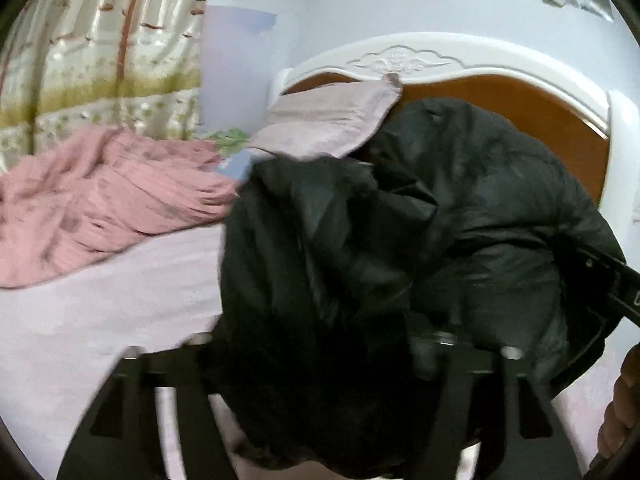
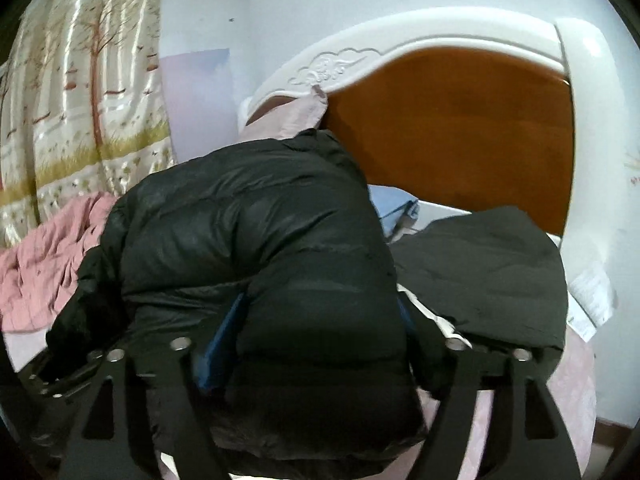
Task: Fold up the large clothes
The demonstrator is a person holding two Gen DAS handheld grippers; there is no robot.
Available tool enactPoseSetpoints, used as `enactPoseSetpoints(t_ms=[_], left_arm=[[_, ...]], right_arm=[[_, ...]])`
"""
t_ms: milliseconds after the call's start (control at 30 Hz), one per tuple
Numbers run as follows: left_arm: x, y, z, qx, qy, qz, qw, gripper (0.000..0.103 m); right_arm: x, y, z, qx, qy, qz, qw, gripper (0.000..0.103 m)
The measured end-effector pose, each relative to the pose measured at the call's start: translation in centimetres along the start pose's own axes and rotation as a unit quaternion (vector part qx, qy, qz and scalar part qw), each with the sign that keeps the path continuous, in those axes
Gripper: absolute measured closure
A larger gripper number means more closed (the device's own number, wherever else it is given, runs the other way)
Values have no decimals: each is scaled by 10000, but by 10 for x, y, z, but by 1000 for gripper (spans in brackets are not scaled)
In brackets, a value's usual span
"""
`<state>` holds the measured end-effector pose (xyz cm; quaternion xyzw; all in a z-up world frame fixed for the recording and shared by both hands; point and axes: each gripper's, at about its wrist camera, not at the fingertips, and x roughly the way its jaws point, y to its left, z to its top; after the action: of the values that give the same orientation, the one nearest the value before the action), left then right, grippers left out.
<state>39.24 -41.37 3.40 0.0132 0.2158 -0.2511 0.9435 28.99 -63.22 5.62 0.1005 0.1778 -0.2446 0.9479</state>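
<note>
A black puffer jacket hangs bunched above the pink bed sheet. In the left wrist view my left gripper is shut on a dark fold of the jacket, which hides the fingertips. In the right wrist view the jacket bulges between the fingers of my right gripper, which is shut on it; one blue pad shows at the left. The right gripper's body shows at the right edge of the left wrist view.
A crumpled pink blanket lies at the left of the bed. A pink pillow leans on the white and brown headboard. Another dark garment lies folded at the right by the headboard. A tree-print curtain hangs behind.
</note>
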Motion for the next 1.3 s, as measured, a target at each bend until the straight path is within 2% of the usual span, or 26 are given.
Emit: enactPoseSetpoints(t_ms=[33, 67, 167, 200, 233, 267, 400, 467, 567, 667, 767, 867, 1000, 1067, 1133, 1200, 1233, 1300], left_arm=[[-14, 3, 3, 17, -181, 193, 9996, 20], [-29, 8, 7, 26, -407, 160, 9990, 17], [-67, 23, 20, 11, -696, -96, 9975, 5], [-82, 26, 24, 14, -824, -39, 9966, 3], [-99, 29, 27, 42, -978, 22, 9952, 1], [-114, 32, 29, 95, -1117, 56, 9937, 1], [-166, 40, 32, 368, -1429, 234, 9888, 1], [-187, 50, 34, 365, -1432, 366, 9883, 1], [-217, 68, 20, 223, -1475, 312, 9883, 1], [-243, 80, 0, 202, -1429, 417, 9887, 1], [-265, 83, -26, 326, -1400, 592, 9878, 1], [-277, 93, -53, 435, -1297, 724, 9880, 1], [-280, 113, -86, 375, -1116, 837, 9895, 1], [-276, 125, -103, 222, -1009, 877, 9908, 1], [-268, 132, -122, 111, -986, 899, 9910, 1], [-258, 132, -147, 154, -1044, 1353, 9852, 1], [-251, 133, -153, 146, -905, 1514, 9842, 1], [-245, 137, -150, 29, -789, 1522, 9852, 1]], right_arm=[[-7, -1, 1, 4, -46, -8, 10000, 14], [-13, -2, 3, -38, -93, 33, 9999, 14], [-41, 1, 18, -191, -222, -73, 9995, 14], [-58, -1, 22, -112, -424, -108, 9990, 12], [-71, -2, 25, 0, -558, -76, 9984, 3], [-86, -4, 29, 190, -719, 23, 9972, 0], [-136, -4, 34, 716, -1131, 577, 9893, 0], [-155, 4, 29, 711, -1108, 883, 9874, 0], [-177, 20, 8, 799, -930, 1300, 9839, 0], [-186, 40, -15, 722, -755, 1137, 9880, 0], [-199, 55, -42, 483, -650, 1152, 9900, 0], [-213, 67, -74, 279, -646, 1137, 9910, 0], [-216, 79, -129, 197, -319, 1168, 9924, 0], [-221, 88, -141, 34, -153, 1256, 9920, 0], [-232, 95, -149, -142, -307, 1129, 9930, 0], [-241, 103, -158, -389, -422, 860, 9946, 0], [-244, 106, -161, -419, -427, 826, 9948, 0], [-248, 111, -163, -493, -497, 797, 9944, 0]])
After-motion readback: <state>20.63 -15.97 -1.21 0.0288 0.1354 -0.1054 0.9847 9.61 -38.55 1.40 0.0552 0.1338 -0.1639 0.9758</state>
